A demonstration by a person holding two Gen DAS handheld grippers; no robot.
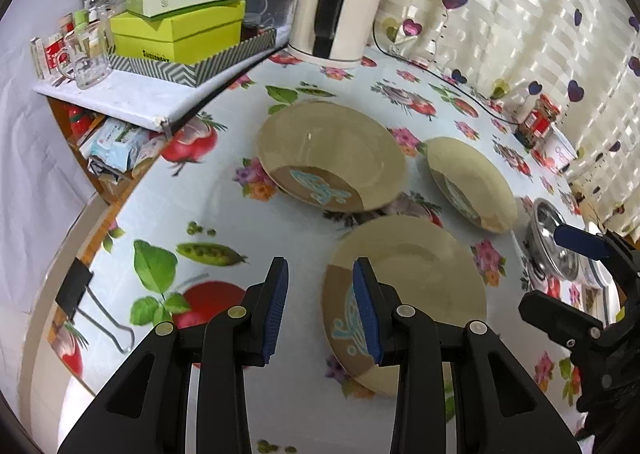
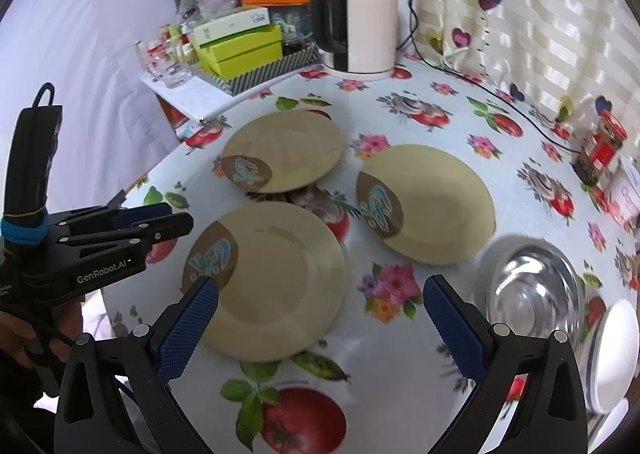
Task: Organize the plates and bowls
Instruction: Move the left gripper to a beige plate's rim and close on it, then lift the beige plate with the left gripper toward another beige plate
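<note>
Three round, shallow plates lie flat on the table (image 2: pixel 452 190), which is covered by a glossy floral and fruit-print cloth. Each plate is matte beige with a brown segment bearing a pale blue motif. The near plate (image 2: pixel 276 278) lies closest to both grippers; the far plate (image 2: pixel 288 150) sits behind it, and the right plate (image 2: pixel 432 202) lies beside both. The three are near one another but apart.

A polished steel bowl (image 2: pixel 536 290), round and reflective, stands to the right of the plates. Just beside it sits a white rounded dish (image 2: pixel 616 358), cut off by the frame edge; its type cannot be determined.

The left gripper (image 1: pixel 322 308) hovers released over the left rim of the near plate, its blue ribbed pads (image 1: pixel 276 310) spread with nothing between them. The right gripper (image 2: pixel 320 328) is likewise spread wide and empty, above the cloth between the near plate and the steel bowl.

A white and steel kettle (image 2: pixel 360 22) stands at the far edge.
</note>
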